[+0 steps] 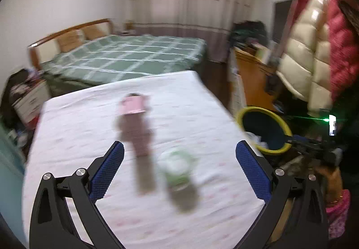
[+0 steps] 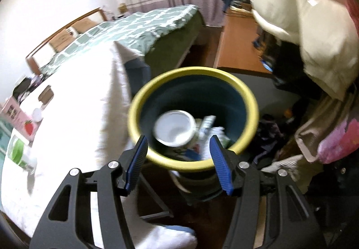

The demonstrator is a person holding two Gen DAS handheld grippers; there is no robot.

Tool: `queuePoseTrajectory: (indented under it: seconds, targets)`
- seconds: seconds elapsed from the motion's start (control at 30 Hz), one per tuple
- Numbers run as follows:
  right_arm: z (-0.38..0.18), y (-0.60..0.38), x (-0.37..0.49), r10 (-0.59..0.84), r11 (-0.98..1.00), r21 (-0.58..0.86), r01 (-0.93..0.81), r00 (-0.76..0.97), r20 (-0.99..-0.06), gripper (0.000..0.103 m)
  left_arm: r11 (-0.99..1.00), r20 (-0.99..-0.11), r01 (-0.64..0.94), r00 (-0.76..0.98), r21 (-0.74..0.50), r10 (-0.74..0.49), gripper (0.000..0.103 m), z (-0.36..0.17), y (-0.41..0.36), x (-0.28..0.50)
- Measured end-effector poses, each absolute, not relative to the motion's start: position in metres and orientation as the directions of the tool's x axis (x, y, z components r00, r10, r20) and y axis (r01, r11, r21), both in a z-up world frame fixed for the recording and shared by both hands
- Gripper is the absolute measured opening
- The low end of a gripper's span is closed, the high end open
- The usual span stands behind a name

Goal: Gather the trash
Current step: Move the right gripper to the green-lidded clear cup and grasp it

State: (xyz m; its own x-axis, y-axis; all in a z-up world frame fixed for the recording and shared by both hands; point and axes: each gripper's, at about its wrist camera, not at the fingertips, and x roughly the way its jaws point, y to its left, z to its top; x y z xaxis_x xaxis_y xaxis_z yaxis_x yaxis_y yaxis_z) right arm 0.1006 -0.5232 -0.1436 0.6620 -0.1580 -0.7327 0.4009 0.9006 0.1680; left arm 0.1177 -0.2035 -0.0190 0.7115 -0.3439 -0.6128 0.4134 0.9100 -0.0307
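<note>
Two grippers hang with jaws spread, gripping nothing. Low in the left wrist view, the left gripper point(image 1: 179, 152) hovers over a white-sheeted table point(image 1: 78, 127); a blurred green-and-white cup point(image 1: 177, 168), probably trash, lies mid-frame, a pink carton point(image 1: 133, 104) above it. At centre of the right wrist view, the right gripper point(image 2: 179, 148) is over the yellow-rimmed bin point(image 2: 246, 96), which holds a white cup point(image 2: 174, 131) and wrappers.

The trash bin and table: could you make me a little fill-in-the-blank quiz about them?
The bin has a ____ rim.
The right gripper hovers over the bin with its jaws ____.
The carton on the table is ____.
The left gripper holds ____.

Missing words: yellow; open; pink; nothing
</note>
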Motion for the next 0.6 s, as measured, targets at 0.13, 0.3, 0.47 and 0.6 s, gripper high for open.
queuePoseTrajectory:
  seconds: [0.13, 0.3, 0.47, 0.6]
  targets:
    - [-0.128, -0.482, 0.113, -0.11, 0.934, 0.164, 0.318, 0.691, -0.715, 0.055, 0.946, -0.59, 0.324, 0.762, -0.01, -0.267, 0.098, -0.021, -0.151, 0.108]
    - [-0.108, -0.416, 0.127, 0.024, 0.968, 0.199, 0.152, 0.734, -0.679, 0.055, 0.967, -0.586, 0.254, 0.78, -0.021, -0.218, 0.098, -0.027, -0.102, 0.101]
    - [-0.09, -0.351, 0.137, 0.165, 0.977, 0.211, -0.034, 0.748, -0.643, 0.062, 0.978, -0.589, 0.205, 0.785, -0.047, -0.193, 0.098, -0.035, -0.068, 0.094]
    - [-0.083, -0.307, 0.142, 0.23, 0.971, 0.194, -0.136, 0.743, -0.629, 0.069, 0.982, -0.601, 0.176, 0.778, -0.069, -0.182, 0.098, -0.044, -0.049, 0.09]
